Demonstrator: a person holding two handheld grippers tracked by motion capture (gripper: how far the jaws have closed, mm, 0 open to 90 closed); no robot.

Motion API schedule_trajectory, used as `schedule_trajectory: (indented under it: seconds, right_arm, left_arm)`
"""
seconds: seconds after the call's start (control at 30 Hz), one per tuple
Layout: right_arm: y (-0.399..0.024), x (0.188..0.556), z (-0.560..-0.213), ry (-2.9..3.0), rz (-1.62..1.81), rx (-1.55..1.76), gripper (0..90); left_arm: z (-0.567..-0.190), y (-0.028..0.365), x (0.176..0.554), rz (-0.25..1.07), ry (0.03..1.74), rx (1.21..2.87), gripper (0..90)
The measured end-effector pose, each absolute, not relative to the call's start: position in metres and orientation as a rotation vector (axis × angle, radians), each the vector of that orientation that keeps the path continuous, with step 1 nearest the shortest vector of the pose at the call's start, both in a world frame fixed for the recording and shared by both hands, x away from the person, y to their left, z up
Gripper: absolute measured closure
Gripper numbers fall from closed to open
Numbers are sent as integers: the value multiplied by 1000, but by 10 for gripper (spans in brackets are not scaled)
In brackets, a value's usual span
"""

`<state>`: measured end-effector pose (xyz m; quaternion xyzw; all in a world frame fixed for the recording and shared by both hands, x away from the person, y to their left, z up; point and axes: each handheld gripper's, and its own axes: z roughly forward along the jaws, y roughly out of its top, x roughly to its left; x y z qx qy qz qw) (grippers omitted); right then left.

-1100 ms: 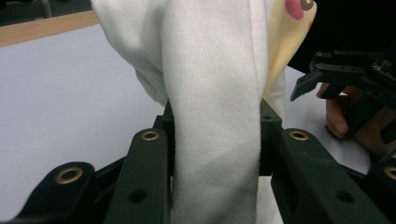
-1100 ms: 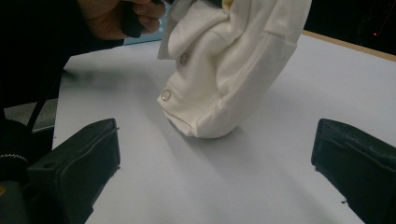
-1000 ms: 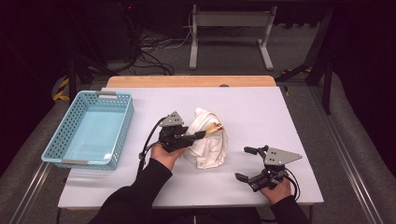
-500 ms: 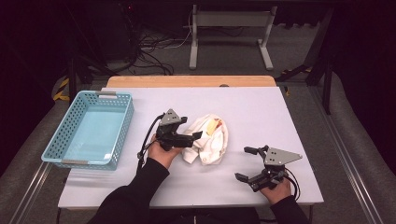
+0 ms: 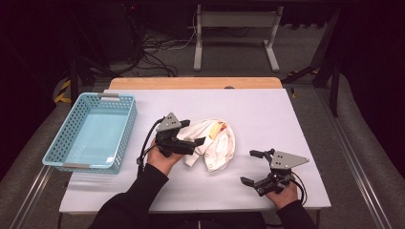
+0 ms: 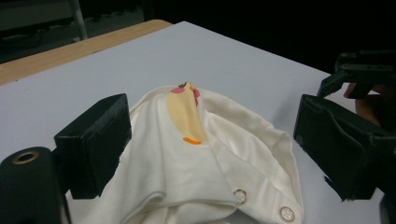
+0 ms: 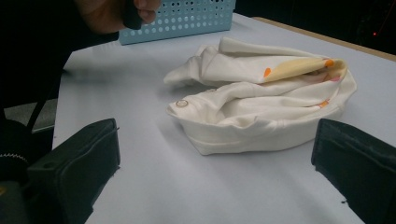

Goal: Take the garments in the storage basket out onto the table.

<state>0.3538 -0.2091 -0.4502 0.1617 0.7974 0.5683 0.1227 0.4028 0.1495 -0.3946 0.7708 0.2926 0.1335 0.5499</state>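
While crumpled cream cotton baby garment (image 5: 214, 145) with yellow-orange print lies mid-table on white tabletop (image 5: 267, 114), left gripper (image 5: 197, 142) sits at its left edge, jaws just opened wide, straddling cloth, pads off it. Right gripper (image 5: 250, 167) rests near right of garment, jaws apart, empty. Light-blue perforated plastic basket (image 5: 71, 160) stands well left.

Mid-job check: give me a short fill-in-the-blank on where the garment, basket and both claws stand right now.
1. The crumpled white garment lies on the table, not in the ____ basket.
2. The left claw has just been opening; its jaws stand ____ on either side of the garment.
3. The garment's yellow print sits near ____ spots.
4. The right claw is ____ and holds nothing.

Missing words: blue; open; orange; open
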Motion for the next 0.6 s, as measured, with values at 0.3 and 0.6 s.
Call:
schedule_trajectory:
  seconds: [0.3, 0.6]
  right_arm:
    - [-209, 354, -450, 2327, 1665, 470, 15]
    - [-209, 354, -450, 2328, 1671, 470, 14]
  left_arm:
    - [-389, 173, 388, 325, 638, 1794, 83]
    - [-400, 199, 376, 318, 656, 1775, 62]
